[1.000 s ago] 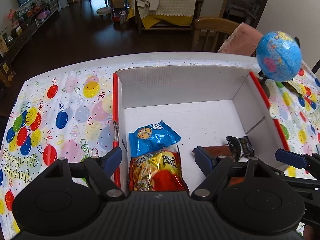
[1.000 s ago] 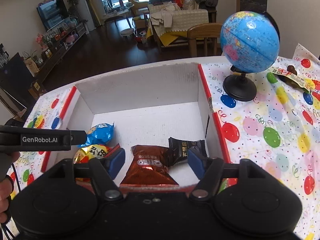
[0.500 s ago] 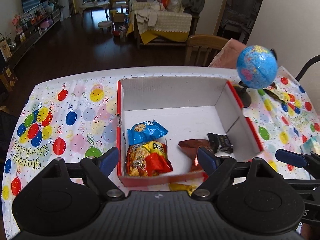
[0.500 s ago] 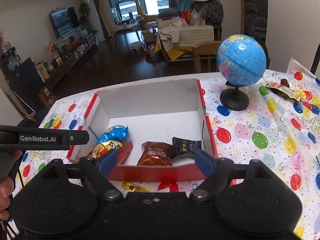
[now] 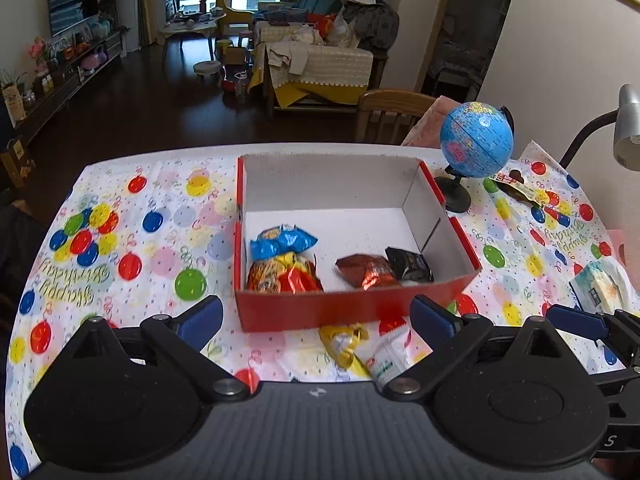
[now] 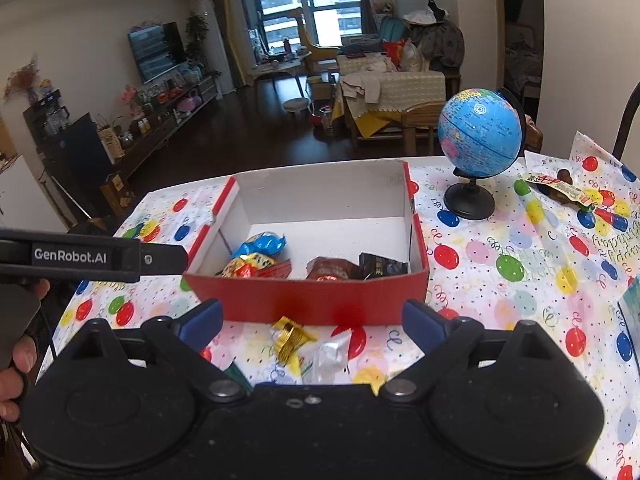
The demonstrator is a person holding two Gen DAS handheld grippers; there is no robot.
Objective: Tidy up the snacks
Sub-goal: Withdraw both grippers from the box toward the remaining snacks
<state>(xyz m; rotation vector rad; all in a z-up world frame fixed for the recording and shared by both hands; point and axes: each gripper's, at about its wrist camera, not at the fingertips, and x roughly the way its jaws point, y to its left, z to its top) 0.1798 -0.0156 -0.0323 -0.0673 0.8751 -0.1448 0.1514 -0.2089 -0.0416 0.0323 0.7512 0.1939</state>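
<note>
A red box [image 5: 352,308] with a white inside stands on the balloon-print tablecloth. In it lie a blue packet [image 5: 282,240], a yellow-red packet [image 5: 284,276], a brown packet [image 5: 366,270] and a black packet [image 5: 410,266]. On the cloth in front of the box lie a gold wrapper [image 5: 344,342] and a white-green packet [image 5: 384,362]. My left gripper [image 5: 316,318] hangs above and before the box, its jaws opening, nothing held. My right gripper [image 6: 313,320] hovers alongside, jaws opening too, empty above the gold wrapper [image 6: 290,338].
A blue globe [image 5: 476,140] on a black stand sits right of the box. Behind it lies a long wrapped snack [image 5: 520,190]. A pale tissue pack [image 5: 600,284] rests at the right edge, under a lamp [image 5: 628,128]. A wooden chair [image 5: 392,112] stands behind the table.
Both grippers have drawn back and up out of the box and their jaws have widened. The whole box and the two packets in front of it have come into view.
</note>
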